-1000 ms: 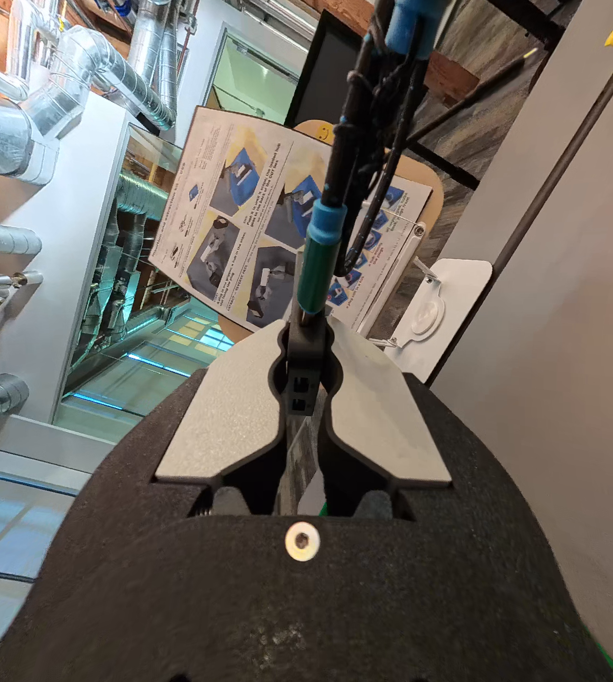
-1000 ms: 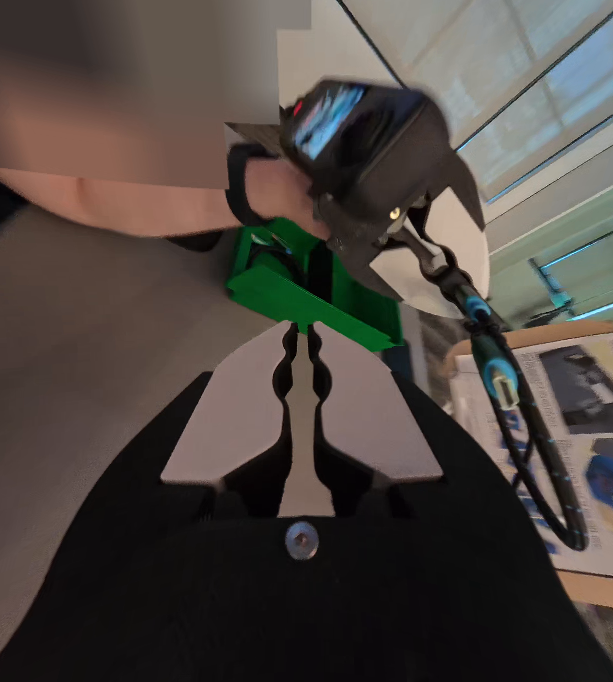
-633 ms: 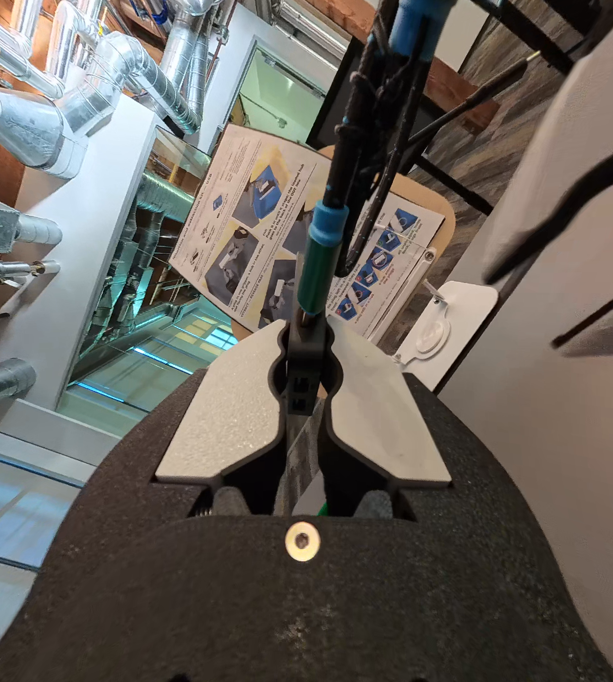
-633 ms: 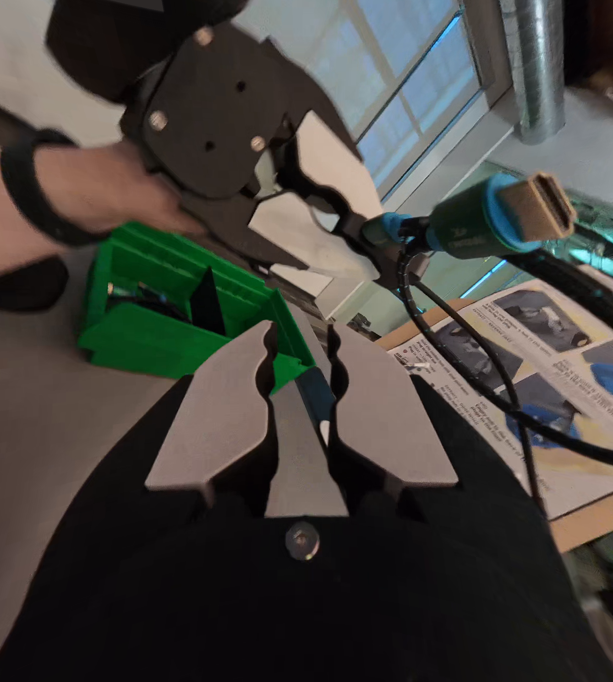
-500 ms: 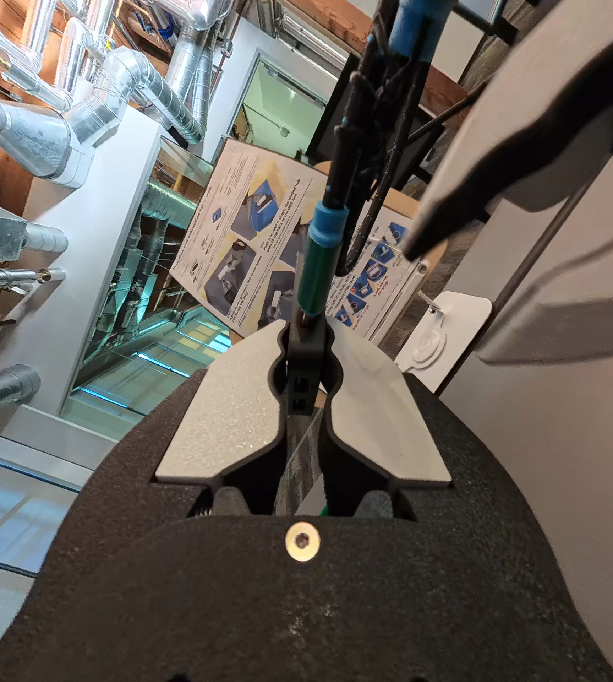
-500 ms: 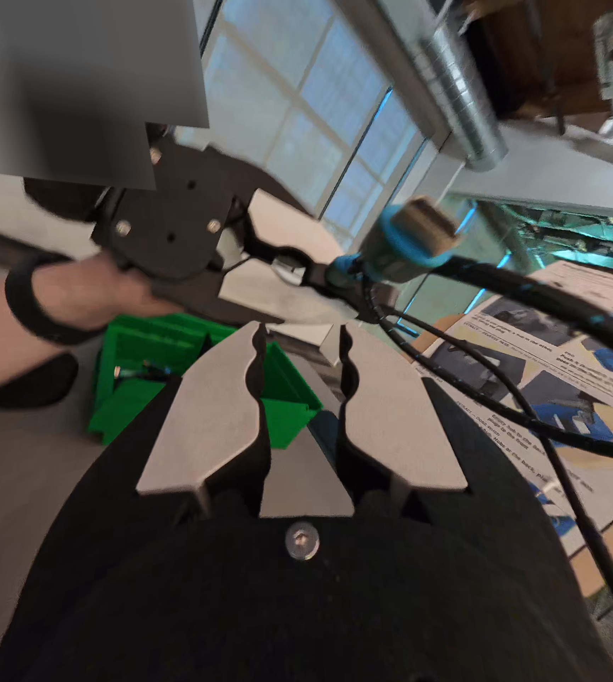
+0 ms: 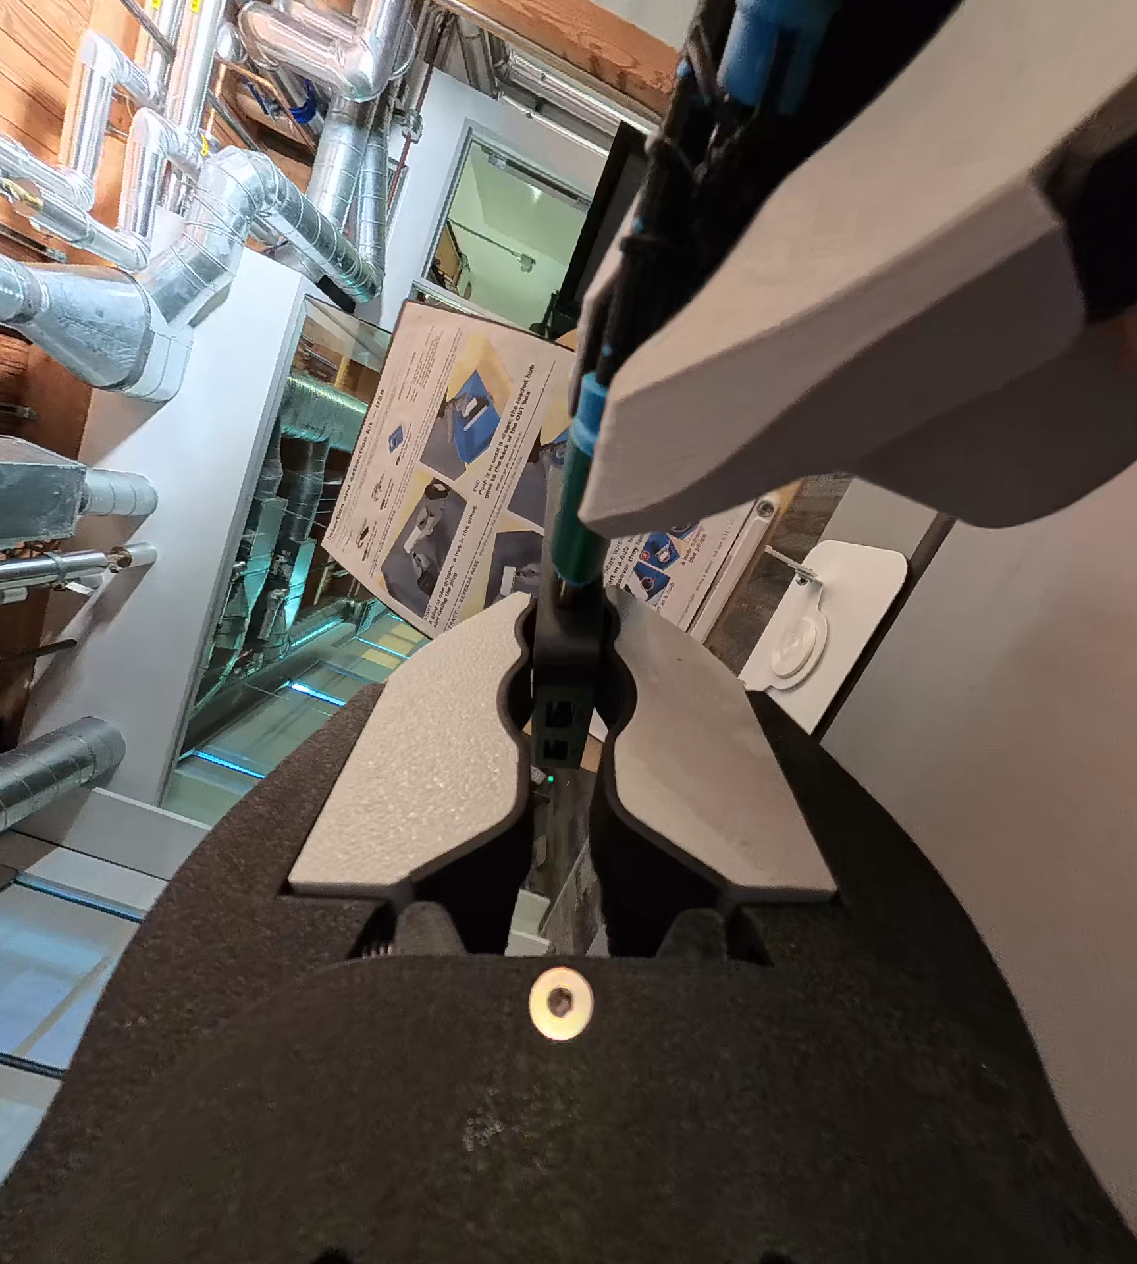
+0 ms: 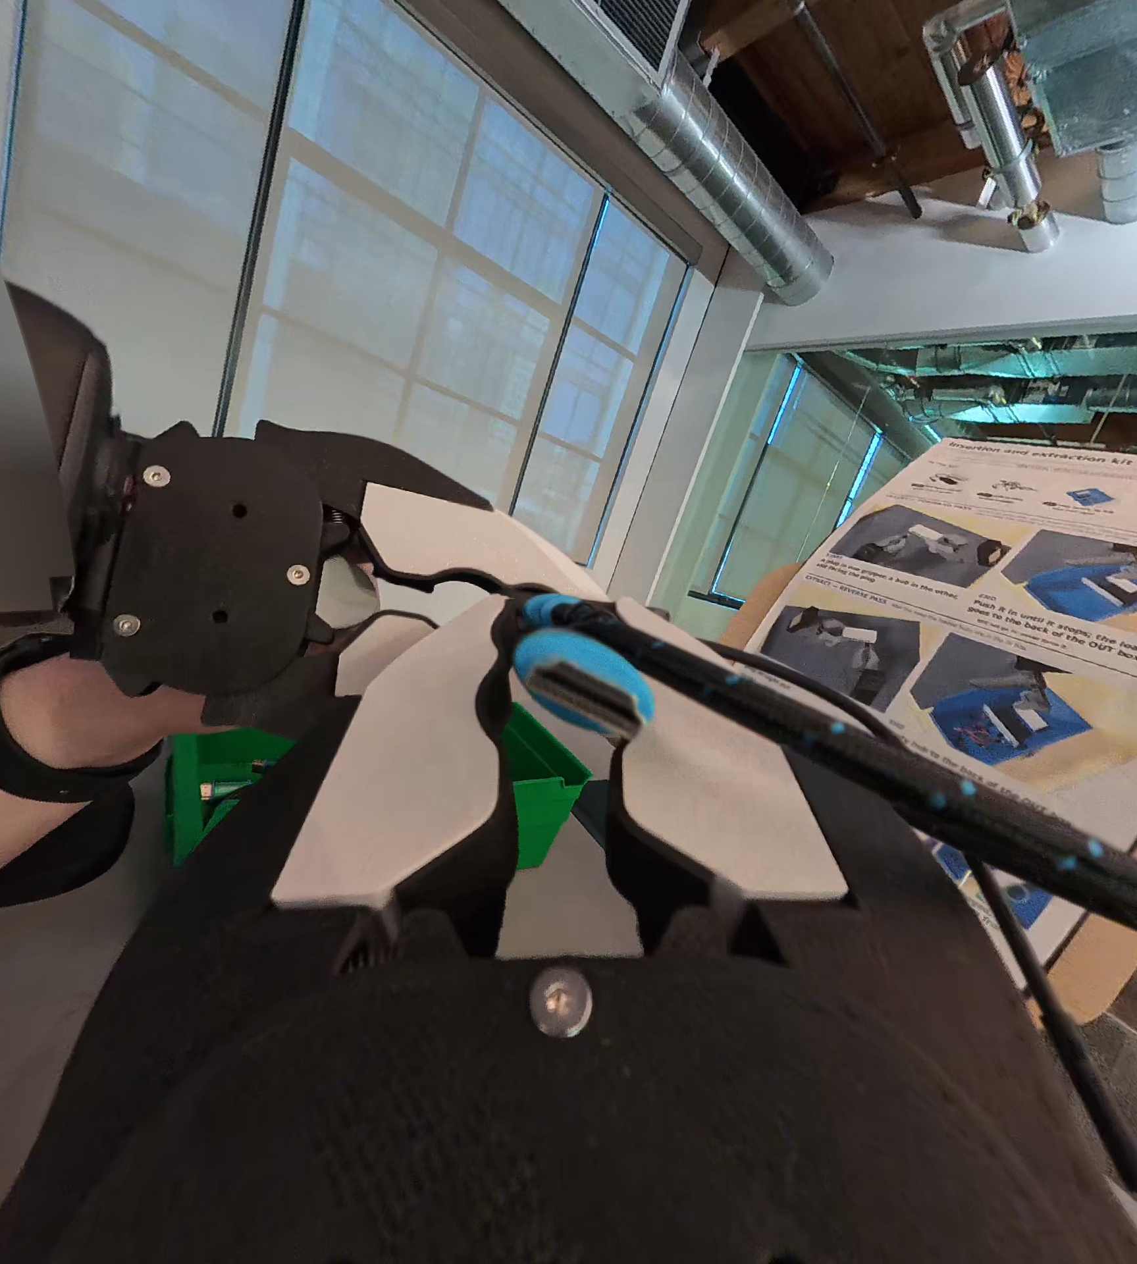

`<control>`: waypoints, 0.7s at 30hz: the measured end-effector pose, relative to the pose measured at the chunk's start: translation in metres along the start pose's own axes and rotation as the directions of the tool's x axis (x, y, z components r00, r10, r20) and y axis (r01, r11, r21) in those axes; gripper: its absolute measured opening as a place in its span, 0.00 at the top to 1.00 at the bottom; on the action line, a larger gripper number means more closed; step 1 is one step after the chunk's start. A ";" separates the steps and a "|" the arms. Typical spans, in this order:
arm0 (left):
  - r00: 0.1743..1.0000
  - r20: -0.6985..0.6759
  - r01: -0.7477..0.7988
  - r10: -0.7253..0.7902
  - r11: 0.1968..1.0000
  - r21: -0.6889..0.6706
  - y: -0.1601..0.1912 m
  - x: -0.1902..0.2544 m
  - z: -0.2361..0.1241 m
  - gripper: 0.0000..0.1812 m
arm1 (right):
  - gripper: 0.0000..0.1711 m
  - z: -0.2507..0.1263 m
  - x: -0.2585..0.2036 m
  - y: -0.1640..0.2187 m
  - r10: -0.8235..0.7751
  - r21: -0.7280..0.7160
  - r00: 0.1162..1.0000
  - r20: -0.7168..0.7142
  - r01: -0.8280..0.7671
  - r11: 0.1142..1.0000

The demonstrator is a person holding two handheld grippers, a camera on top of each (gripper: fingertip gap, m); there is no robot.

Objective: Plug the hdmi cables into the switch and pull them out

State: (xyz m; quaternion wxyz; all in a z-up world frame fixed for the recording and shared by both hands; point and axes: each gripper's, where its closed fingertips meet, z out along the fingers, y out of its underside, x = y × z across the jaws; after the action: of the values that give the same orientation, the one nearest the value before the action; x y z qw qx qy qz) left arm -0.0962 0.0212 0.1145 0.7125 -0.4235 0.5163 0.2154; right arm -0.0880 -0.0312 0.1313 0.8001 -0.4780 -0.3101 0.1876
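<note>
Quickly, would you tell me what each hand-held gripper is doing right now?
Left hand-held gripper: closed on the black switch.
Right hand-held gripper: open, holding nothing.

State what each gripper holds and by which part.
Left gripper clamps the black switch by its sides. Right gripper is open, holding nothing; the free plug lies between its fingers.

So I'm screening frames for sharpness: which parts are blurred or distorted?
Left wrist view: the grey-fingered right gripper is soft, the black switch crisp. Right wrist view: the blue-collared HDMI plug is sharp, window frames bow.
</note>
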 end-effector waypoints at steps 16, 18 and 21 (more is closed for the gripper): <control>0.995 0.031 -0.096 0.097 0.995 -0.034 0.006 0.002 0.002 0.93 | 0.87 0.003 -0.004 0.008 0.012 -0.051 0.999 -0.051 -0.014 0.999; 0.988 0.024 -0.148 0.149 0.988 -0.045 0.009 0.004 0.003 0.93 | 0.87 0.004 -0.004 0.012 -0.003 -0.103 0.998 -0.062 -0.003 0.995; 0.988 0.002 -0.154 0.155 0.987 -0.050 0.012 0.008 0.005 0.93 | 0.87 0.006 -0.002 0.017 0.013 -0.165 0.998 -0.065 -0.023 0.986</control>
State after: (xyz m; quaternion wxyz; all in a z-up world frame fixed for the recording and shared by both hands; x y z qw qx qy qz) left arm -0.0994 0.0313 0.1025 0.6846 -0.3990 0.5399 0.2840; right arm -0.0938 -0.0210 0.1179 0.7655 -0.5513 -0.2945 0.1530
